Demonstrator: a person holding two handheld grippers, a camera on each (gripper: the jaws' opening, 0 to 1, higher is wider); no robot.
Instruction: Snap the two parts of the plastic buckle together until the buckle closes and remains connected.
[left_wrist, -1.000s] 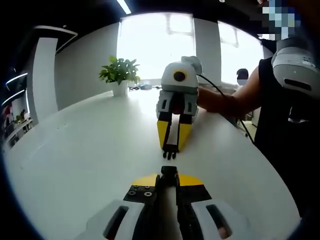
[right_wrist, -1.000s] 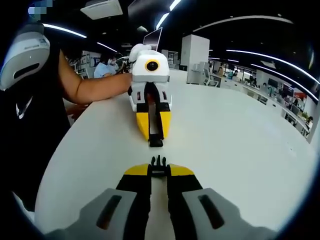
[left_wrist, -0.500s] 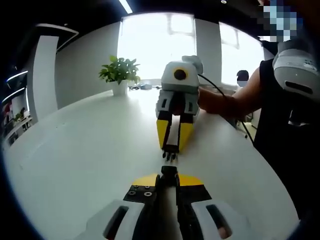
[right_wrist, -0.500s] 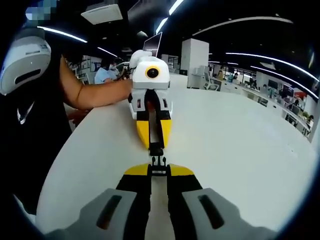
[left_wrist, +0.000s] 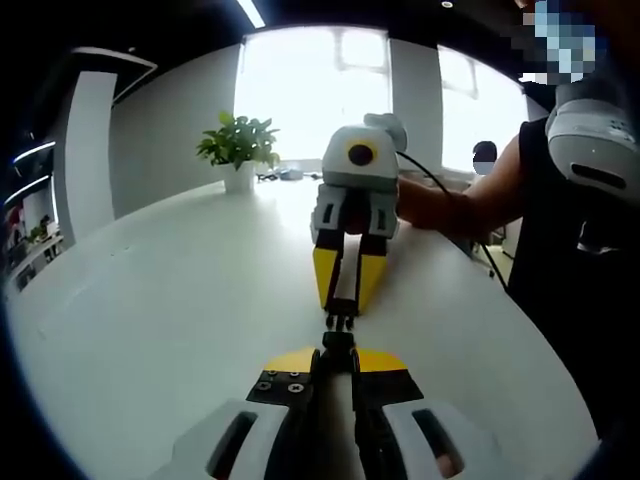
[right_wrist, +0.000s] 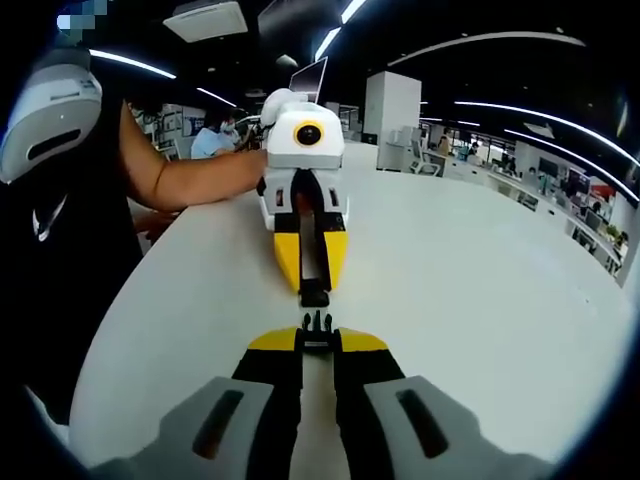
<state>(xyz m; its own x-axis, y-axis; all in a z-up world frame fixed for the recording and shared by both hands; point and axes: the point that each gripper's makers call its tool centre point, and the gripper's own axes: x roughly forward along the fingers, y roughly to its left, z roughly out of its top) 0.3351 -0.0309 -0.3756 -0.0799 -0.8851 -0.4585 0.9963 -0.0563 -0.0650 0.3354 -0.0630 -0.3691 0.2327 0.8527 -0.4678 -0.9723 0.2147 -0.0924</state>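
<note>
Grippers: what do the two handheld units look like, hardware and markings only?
Both match. The right gripper has a pale grey-white body, yellow-tipped black tongs and a black cable trailing from its rear. The left gripper has the same grey-white shell and yellow tongs on black. The person wears a black sleeveless top.

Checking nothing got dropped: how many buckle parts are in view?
2: the pronged part in the right gripper, the socket part in the left gripper, facing each other, unjoined.
</note>
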